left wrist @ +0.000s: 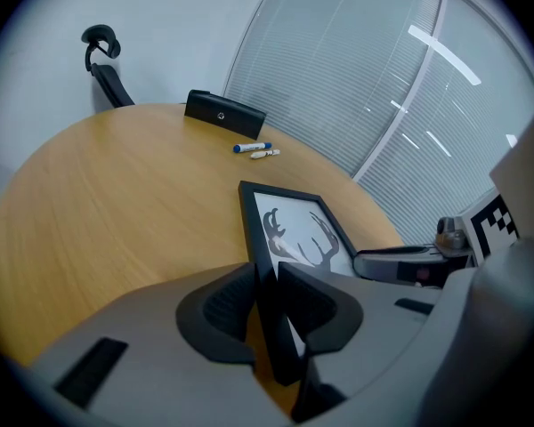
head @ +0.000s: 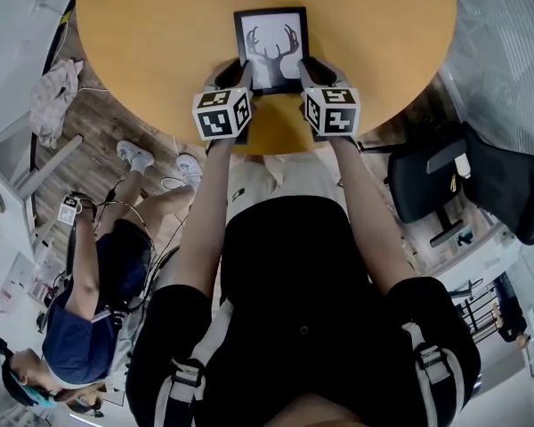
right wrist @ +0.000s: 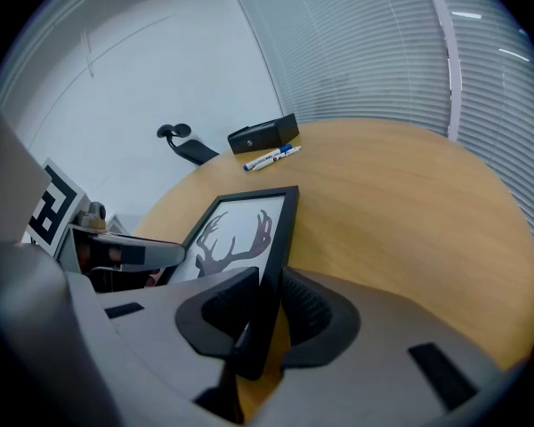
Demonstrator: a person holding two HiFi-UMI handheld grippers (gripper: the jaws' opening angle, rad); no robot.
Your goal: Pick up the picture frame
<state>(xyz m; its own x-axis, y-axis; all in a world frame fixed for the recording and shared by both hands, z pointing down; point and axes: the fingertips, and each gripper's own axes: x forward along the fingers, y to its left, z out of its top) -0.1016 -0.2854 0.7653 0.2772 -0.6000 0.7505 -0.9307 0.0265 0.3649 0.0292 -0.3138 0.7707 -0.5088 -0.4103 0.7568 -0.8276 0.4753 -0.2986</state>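
Note:
A black picture frame (head: 271,47) with an antler print lies flat on the round wooden table (head: 151,25), close to its near edge. My left gripper (head: 238,74) grips the frame's left rail near the front corner. In the left gripper view both pads press that rail of the frame (left wrist: 294,229) inside the left gripper (left wrist: 265,287). My right gripper (head: 310,71) has the right rail, and in the right gripper view the frame (right wrist: 236,229) sits clamped in the right gripper (right wrist: 269,296). The frame's front corners are hidden by the jaws.
A black box (left wrist: 224,112) and two markers (left wrist: 254,149) lie at the table's far side. A black office chair (head: 445,181) stands right of the table. A person (head: 107,274) sits on the floor at the left, beside cables.

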